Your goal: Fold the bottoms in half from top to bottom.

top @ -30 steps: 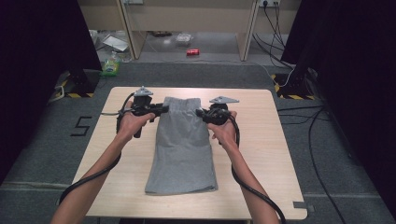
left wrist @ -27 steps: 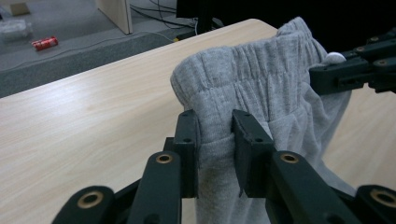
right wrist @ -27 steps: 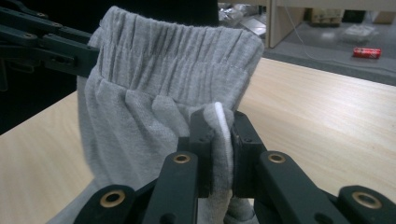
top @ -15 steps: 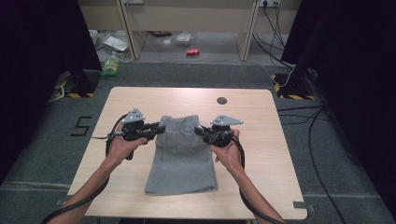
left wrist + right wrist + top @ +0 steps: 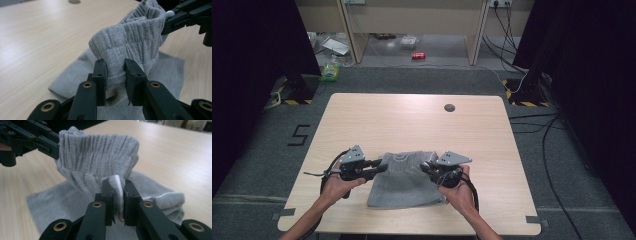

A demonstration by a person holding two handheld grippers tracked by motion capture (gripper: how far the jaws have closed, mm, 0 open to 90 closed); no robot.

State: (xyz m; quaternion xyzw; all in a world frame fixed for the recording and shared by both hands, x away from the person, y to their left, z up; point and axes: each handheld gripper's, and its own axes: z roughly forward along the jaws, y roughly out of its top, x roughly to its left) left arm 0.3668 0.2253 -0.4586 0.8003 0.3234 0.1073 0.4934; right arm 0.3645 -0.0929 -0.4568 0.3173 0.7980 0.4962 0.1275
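A grey garment with a ribbed elastic waistband (image 5: 406, 181) lies near the front edge of the wooden table (image 5: 412, 125), its waistband end lifted and carried over the lower part. My left gripper (image 5: 382, 165) is shut on the waistband's left corner (image 5: 115, 70), fabric bunched between the pads. My right gripper (image 5: 426, 167) is shut on the right corner, pinching the grey cloth and a white inner layer (image 5: 117, 192). In the left gripper view the other gripper's black jaws (image 5: 180, 17) hold the far corner; the right gripper view likewise has black jaws (image 5: 37, 140) at the far corner.
A small dark round hole (image 5: 449, 107) sits in the table's far right part. Beyond the table, the floor holds a red can (image 5: 418, 56), a green item (image 5: 330, 72) and cables (image 5: 532, 125). Black curtains stand at both sides.
Both grippers have pulled the waistband from the far middle of the table toward the front edge, folding the garment over itself. The visible cloth is now much shorter.
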